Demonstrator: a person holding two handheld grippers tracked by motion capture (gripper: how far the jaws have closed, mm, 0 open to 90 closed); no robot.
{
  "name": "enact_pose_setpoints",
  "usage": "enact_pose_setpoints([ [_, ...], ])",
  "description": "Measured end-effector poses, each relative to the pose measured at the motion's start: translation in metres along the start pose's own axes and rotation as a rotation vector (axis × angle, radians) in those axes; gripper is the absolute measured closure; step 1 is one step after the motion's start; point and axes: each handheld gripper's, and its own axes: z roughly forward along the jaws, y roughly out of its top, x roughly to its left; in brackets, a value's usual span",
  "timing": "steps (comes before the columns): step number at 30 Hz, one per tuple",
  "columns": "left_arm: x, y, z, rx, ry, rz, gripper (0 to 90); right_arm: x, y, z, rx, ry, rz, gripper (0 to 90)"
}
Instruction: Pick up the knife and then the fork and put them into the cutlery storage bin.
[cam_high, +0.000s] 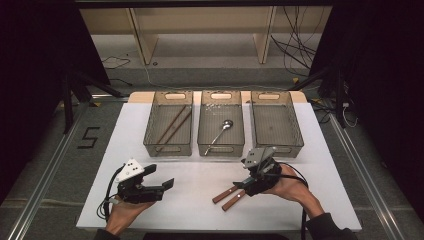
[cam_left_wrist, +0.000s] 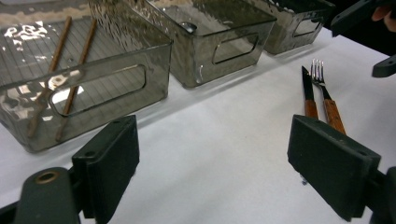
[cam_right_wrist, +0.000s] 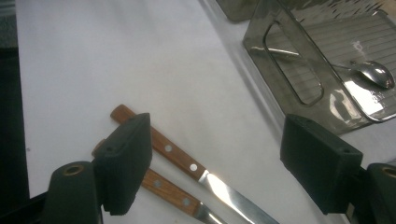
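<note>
Wooden handles mark the two things nearest our right gripper (cam_high: 248, 185): a knife (cam_right_wrist: 187, 163) and a fork (cam_left_wrist: 327, 100) lying side by side on the white desk (cam_high: 200, 175), close to its near edge and right of its middle. From above, the gripper sits over their metal ends while the handles poke out toward the near left. In the right gripper view the jaws stand wide apart; the knife's blade and the end of the other handle run across the gap between them, with the pads pressing on neither, though the left pad hangs in front of both handles. Our left gripper (cam_high: 167, 184) rests near the near left corner of the desk, lying almost level and pointing toward the cutlery; its jaws are wide too, with bare desk between them. Along the far edge stand three smoky see-through bins in a row. The left bin (cam_high: 150, 127) holds a pair of brown chopsticks (cam_high: 173, 124) lying lengthwise. The middle bin (cam_high: 202, 130) holds a metal spoon (cam_high: 220, 131), bowl toward the far side. The right bin (cam_high: 297, 135) sits just beyond our right gripper, and we cannot tell what, if anything, lies in it.
</note>
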Motion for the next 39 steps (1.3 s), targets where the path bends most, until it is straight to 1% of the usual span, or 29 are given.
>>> enact_pose_setpoints([
  [2,0.001,-0.001,-0.002,-0.011,-0.002,0.000,16.4,0.000,0.002,0.003,0.015,0.012,-0.011,26.8],
  [4,0.002,-0.003,-0.003,-0.010,-0.004,-0.006,16.4,0.000,0.003,0.007,0.032,0.027,-0.026,27.1],
  [7,0.002,-0.004,-0.002,0.000,-0.006,0.002,16.4,0.001,0.006,0.013,0.071,0.047,-0.058,28.4],
  [10,0.002,-0.004,-0.001,-0.005,-0.007,-0.002,16.4,0.003,0.008,0.020,0.099,0.067,-0.077,30.6],
  [12,0.002,-0.004,0.000,-0.002,-0.007,-0.001,16.4,0.003,0.010,0.025,0.117,0.077,-0.106,31.3],
  [14,0.001,-0.004,0.001,0.000,-0.010,-0.001,16.4,0.003,0.011,0.030,0.134,0.094,-0.121,32.4],
  [16,0.001,-0.004,0.001,0.007,-0.009,0.011,16.4,0.005,0.012,0.035,0.164,0.109,-0.140,33.5],
  [19,0.000,-0.004,0.002,0.010,-0.008,0.013,16.4,0.006,0.012,0.043,0.196,0.143,-0.172,35.3],
  [20,0.001,-0.004,0.001,0.010,-0.008,0.013,16.4,0.006,0.012,0.045,0.212,0.147,-0.173,36.2],
  [21,0.001,-0.004,0.001,0.008,-0.007,0.011,16.4,0.005,0.012,0.047,0.219,0.149,-0.193,37.3],
  [23,0.001,-0.004,0.001,0.008,-0.007,0.012,16.4,0.005,0.014,0.050,0.230,0.159,-0.207,39.7],
  [27,0.001,-0.004,0.001,0.010,-0.007,0.016,16.4,0.005,0.017,0.055,0.249,0.175,-0.216,40.8],
  [30,0.001,-0.004,0.000,0.005,-0.008,0.010,16.4,0.007,0.017,0.058,0.269,0.188,-0.220,41.9],
  [33,0.001,-0.004,0.000,0.009,-0.009,0.012,16.4,0.008,0.017,0.062,0.286,0.194,-0.236,43.1],
  [36,0.001,-0.003,0.001,0.010,-0.009,0.016,16.4,0.010,0.017,0.065,0.302,0.210,-0.245,44.9],
  [37,0.001,-0.003,0.001,0.010,-0.009,0.016,16.4,0.010,0.017,0.066,0.306,0.209,-0.257,45.3],
  [38,0.001,-0.003,0.001,0.010,-0.008,0.016,16.4,0.011,0.017,0.067,0.307,0.209,-0.255,45.7],
  [39,0.001,-0.003,0.001,0.011,-0.008,0.016,16.4,0.011,0.018,0.068,0.320,0.213,-0.254,46.3],
])
